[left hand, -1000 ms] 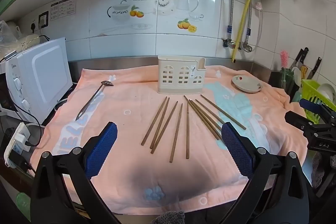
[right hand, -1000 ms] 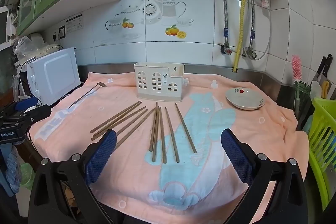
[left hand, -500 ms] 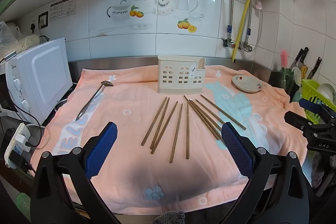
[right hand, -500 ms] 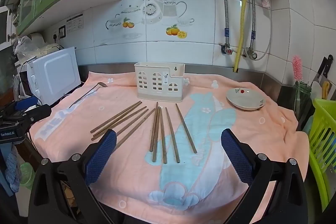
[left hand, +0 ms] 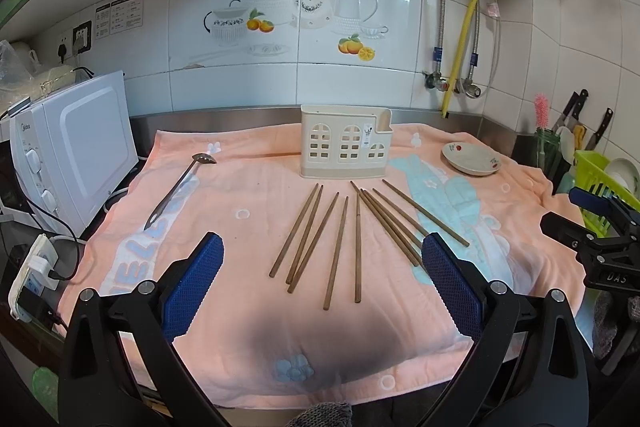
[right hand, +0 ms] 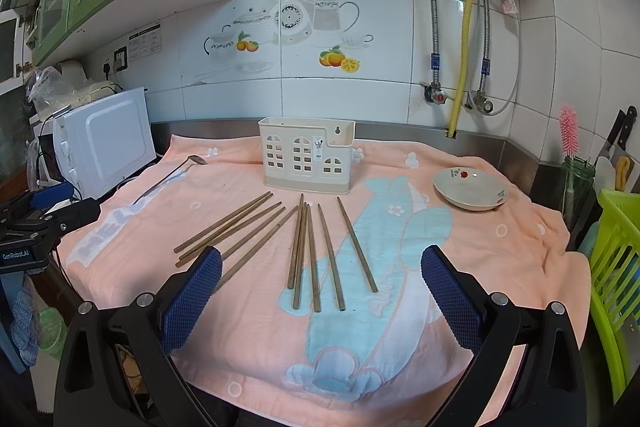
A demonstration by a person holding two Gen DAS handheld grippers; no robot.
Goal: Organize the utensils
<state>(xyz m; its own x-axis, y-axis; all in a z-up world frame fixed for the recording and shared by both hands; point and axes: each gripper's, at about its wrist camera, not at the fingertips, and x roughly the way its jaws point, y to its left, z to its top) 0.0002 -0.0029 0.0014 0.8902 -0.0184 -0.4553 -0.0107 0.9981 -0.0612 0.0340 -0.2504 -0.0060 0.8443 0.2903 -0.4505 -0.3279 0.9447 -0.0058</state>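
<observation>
We hold the left hand-held gripper (left hand: pixel 322 269) above the near edge of the counter (left hand: pixel 224 113), its blue-padded fingers (left hand: pixel 192 287) spread wide apart with nothing between them. Our right hand-held gripper (right hand: pixel 321 271) hangs the same way, jaws apart and empty. A pink towel (left hand: pixel 248 187) covers the counter. On it lie the wooden chopsticks (left hand: pixel 340 239), fanned out flat in the middle of the cloth, their far tips pointing toward the cream utensil holder (left hand: pixel 344 143), which stands upright near the back wall, just beyond them. From the right wrist view the chopsticks (right hand: pixel 304 247) fall into two loose groups, one slanting left and one running nearly straight, with the utensil holder (right hand: pixel 306 157) behind them. A metal ladle (left hand: pixel 180 187) lies on the left part of the towel, well apart from the chopsticks. A small dish (right hand: pixel 470 189) sits on the towel's right side. A white microwave (left hand: pixel 72 147) stands at the left edge of the counter, and a green basket (right hand: pixel 616 259) shows at the far right
</observation>
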